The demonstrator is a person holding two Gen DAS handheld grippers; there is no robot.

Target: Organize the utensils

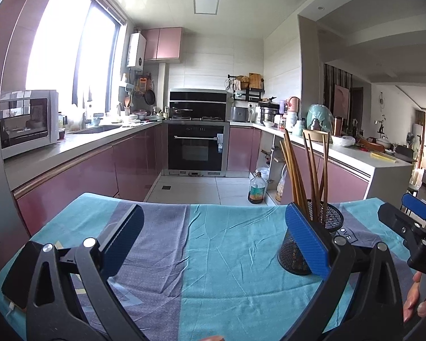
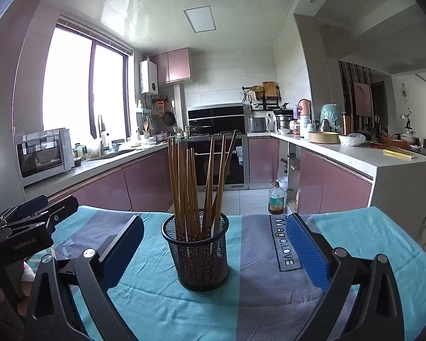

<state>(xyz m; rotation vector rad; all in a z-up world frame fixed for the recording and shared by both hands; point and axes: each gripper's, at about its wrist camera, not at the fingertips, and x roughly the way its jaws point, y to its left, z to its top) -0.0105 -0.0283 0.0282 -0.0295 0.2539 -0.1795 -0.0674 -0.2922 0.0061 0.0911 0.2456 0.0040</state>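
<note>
We see a black wire-mesh cylindrical holder [image 2: 196, 253] standing upright on a table covered by a teal and grey-purple patchwork cloth [image 2: 369, 244]. A bundle of brown wooden chopsticks [image 2: 196, 187] stands in it, tips down, upper ends fanning apart; a few lean toward 1 o'clock.

In the right wrist view the holder sits dead centre, between the two fingers of the right gripper [image 2: 215, 244] but touching neither. Its jaws are spread wide and empty. Blue textured pad [image 2: 306, 253] on the finger at 3 o'clock, darker one at 9 o'clock.

In the left wrist view the left gripper [image 1: 215, 236] is also spread wide, nothing between its fingers, only bare cloth. The holder is at 3 o'clock here, partly hidden behind the gripper's blue-padded finger; we can't tell whether finger and holder touch. The right gripper's black body shows at the far 3 o'clock edge, with fingertips of a hand [image 1: 414, 298] below it.

Cloth has printed lettering "Magic.LOVE" [image 2: 284, 241] just at 3 o'clock of the holder.

Beyond the table at 12 o'clock: a black built-in oven [image 2: 221, 159], pink cabinets [image 2: 147, 182], a white microwave [image 2: 42, 153] at 10 o'clock, and a brown-liquid bottle [image 2: 276, 197] on the floor at 1 o'clock.
</note>
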